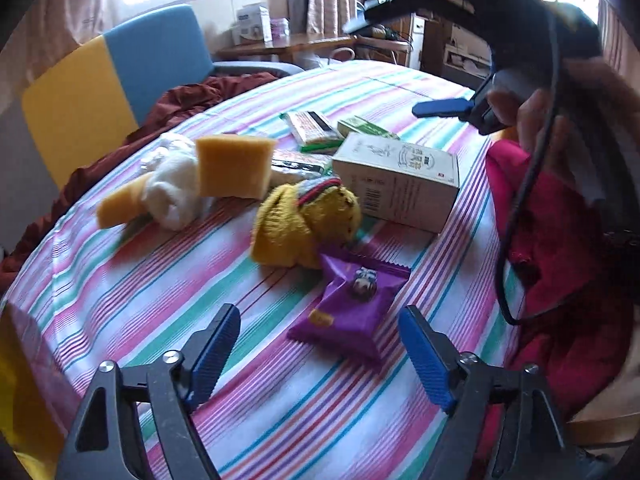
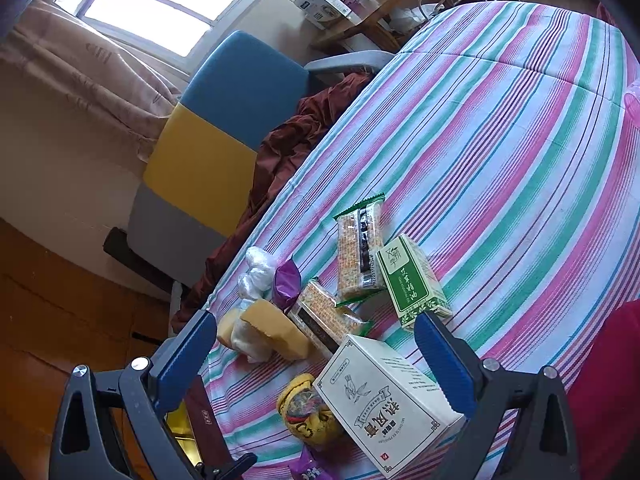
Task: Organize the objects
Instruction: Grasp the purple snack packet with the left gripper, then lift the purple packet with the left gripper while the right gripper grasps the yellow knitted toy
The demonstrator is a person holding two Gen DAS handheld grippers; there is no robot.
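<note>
We hold a two-finger claw in each hand over a counter (image 1: 132, 300) draped in a pink, green and white striped cloth.

Our left claw (image 1: 320, 354) stands parted with nothing between its blue pads, which touch nothing. Just ahead of it, toward 12 o'clock, lies a purple snack packet (image 1: 350, 312), flat on the cloth. Touching that packet's far corner is a yellow knitted toy (image 1: 304, 224). At 1 o'clock from the toy lies a white carton (image 1: 400, 184) on its side. At 10 o'clock sits a yellow sponge block (image 1: 234, 166), leaning on a white cloth bundle (image 1: 172, 196). Behind the carton lie cracker packs (image 1: 310, 126) and a green box (image 1: 366, 128).

Our right claw (image 2: 316, 360) is also spread wide and empty; in its own view the white carton (image 2: 384, 404) lies below and between its fingers, untouched. The green box (image 2: 412, 280) lies at 1 o'clock, beside a cracker pack.

A blue and yellow chair (image 1: 112, 80) stands at the counter's far left edge, a dark red cloth (image 1: 192, 98) heaped on it.
</note>
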